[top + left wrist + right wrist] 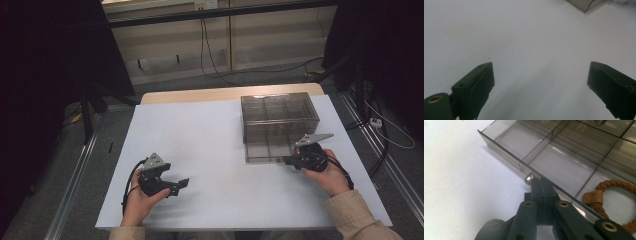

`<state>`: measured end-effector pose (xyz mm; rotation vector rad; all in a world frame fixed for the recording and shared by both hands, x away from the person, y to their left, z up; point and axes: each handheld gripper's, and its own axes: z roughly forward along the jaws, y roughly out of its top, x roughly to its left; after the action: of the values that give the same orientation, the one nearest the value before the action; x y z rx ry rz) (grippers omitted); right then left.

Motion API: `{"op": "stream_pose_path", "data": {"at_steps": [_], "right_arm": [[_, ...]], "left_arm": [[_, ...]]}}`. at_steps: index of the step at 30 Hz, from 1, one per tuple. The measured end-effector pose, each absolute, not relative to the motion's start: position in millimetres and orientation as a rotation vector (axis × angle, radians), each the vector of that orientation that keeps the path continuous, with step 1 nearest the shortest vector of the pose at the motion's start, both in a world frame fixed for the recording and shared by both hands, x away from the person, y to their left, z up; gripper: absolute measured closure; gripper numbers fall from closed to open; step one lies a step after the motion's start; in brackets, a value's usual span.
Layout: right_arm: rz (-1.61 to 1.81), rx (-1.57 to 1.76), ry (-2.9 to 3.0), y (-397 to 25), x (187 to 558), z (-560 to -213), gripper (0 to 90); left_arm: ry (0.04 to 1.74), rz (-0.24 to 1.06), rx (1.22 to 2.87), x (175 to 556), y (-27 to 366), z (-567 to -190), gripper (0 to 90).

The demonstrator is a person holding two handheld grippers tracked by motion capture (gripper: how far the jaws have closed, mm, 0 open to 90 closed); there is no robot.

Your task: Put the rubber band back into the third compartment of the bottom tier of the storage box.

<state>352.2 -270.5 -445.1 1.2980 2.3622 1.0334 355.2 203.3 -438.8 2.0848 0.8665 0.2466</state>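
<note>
A white table [210, 150] bears a smoky plastic compartment box [279, 120].

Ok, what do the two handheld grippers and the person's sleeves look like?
Both the left gripper and right gripper are black, each with a grey three-cornered plate on top and a trailing black cable. Their jaws are blocky with brass-coloured pivot rivets. The person's sleeves are beige.

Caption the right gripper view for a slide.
Right tongs shut on the knob of a smoky drawer; a brown braided loop lies in one compartment.
</note>
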Motion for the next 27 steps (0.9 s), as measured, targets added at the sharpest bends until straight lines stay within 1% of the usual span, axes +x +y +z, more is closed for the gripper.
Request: {"op": "stream_pose_path", "data": {"at_steps": [27], "right_arm": [[1.041,1.305,2.341,-264.4,361.7,-447.8,90.0]], "left_arm": [[0.872,0.252,2.087,356.2,204.6,-438.8,7.4]]}}
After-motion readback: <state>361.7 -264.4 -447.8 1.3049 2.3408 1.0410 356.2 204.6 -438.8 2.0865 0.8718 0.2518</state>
